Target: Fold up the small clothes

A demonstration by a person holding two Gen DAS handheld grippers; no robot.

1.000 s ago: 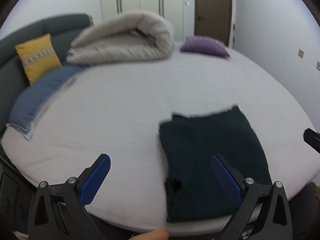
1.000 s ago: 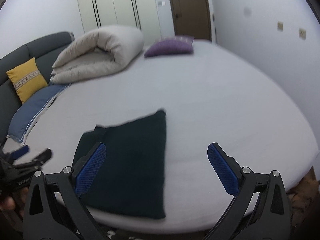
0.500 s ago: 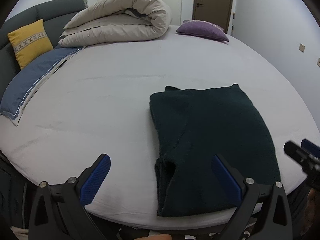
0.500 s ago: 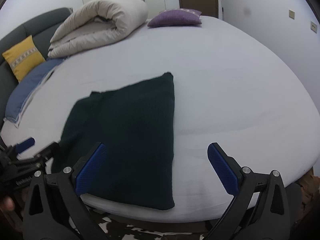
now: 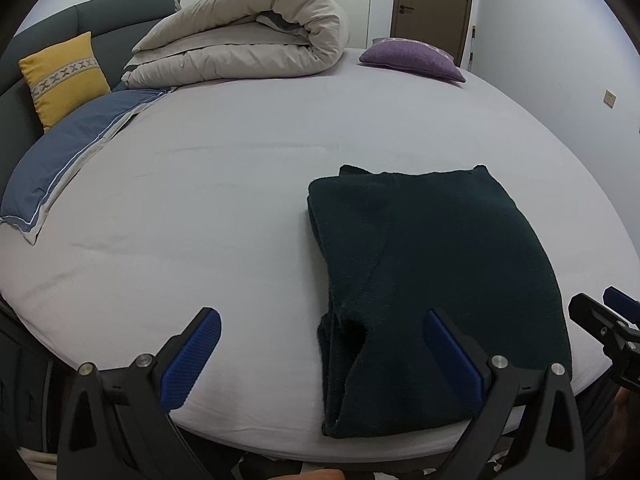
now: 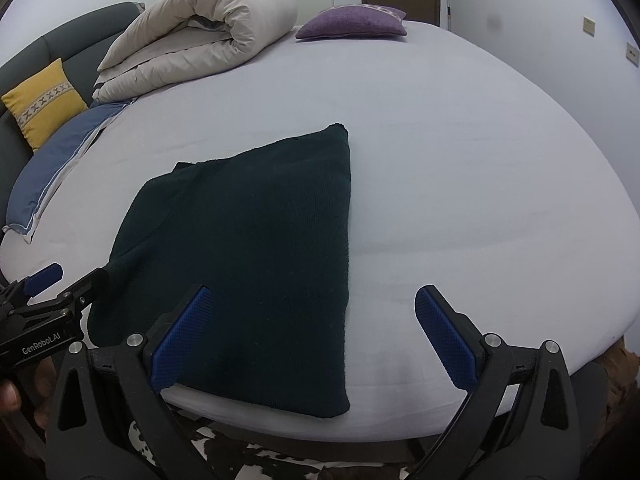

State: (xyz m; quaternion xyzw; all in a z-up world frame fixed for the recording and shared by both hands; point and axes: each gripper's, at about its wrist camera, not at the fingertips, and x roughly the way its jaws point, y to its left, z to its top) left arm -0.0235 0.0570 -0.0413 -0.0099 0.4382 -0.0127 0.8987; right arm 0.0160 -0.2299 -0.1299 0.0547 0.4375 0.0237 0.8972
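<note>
Sweater [image 5: 436,280] is our word for the dark green knit piece, and we see it folded into a flat, long rectangle on the near part of the pale sheet [image 5: 224,200] covering the bed, its long axis running from the bed's front edge away toward the rolled beige duvet [image 5: 244,44]; in the right wrist view the sweater [image 6: 256,256] has a straight right side and a layered, uneven left side, with a small flap poking out at its far left corner. We hold our left gripper [image 5: 320,364] spread wide with nothing between its blue pads [image 5: 188,364]; its right finger sits over the sweater's near end, though we cannot tell whether it touches the cloth. Our right gripper [image 6: 312,340] is also spread wide and grips nothing, its left pad [image 6: 180,340] over the sweater's near edge and its right finger over bare sheet. From the right wrist view we see the left gripper [image 6: 44,296] just beside the sweater's near left corner, and its black body carries the white lettering "GenRobot.AI". Farther back we see a blue pillow [image 5: 60,160] and a yellow cushion [image 5: 64,76] against the dark headboard [image 5: 116,16], and a purple cushion [image 5: 412,58] at the far side.
</note>
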